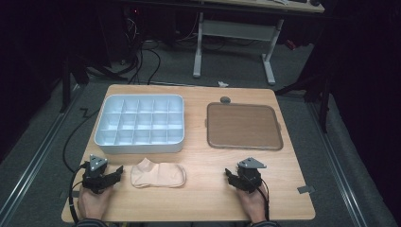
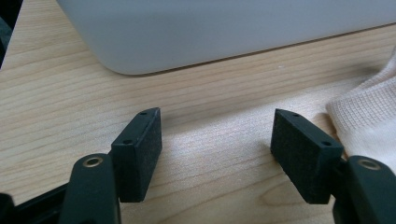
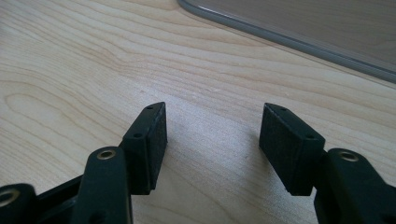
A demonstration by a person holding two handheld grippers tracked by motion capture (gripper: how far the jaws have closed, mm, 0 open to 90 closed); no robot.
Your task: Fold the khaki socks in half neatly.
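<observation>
Pale beige knitted sock (image 1: 158,174) lies flat on light wooden table (image 1: 203,198), just in front of white plastic divided box (image 1: 140,124), which serves as landmark. Brown flat tray (image 1: 244,126) sits right of box.

Left gripper (image 1: 115,173) rests just left of sock, jaws wide, nothing between. Right gripper (image 1: 232,177) well right of sock, jaws wide, empty.

Judgement: sock light, limp, stretchy, not fragile; pinching sock edge nearest left gripper (image 2: 359,109) looks easiest; fabric will likely droop and bunch when lifted.
</observation>
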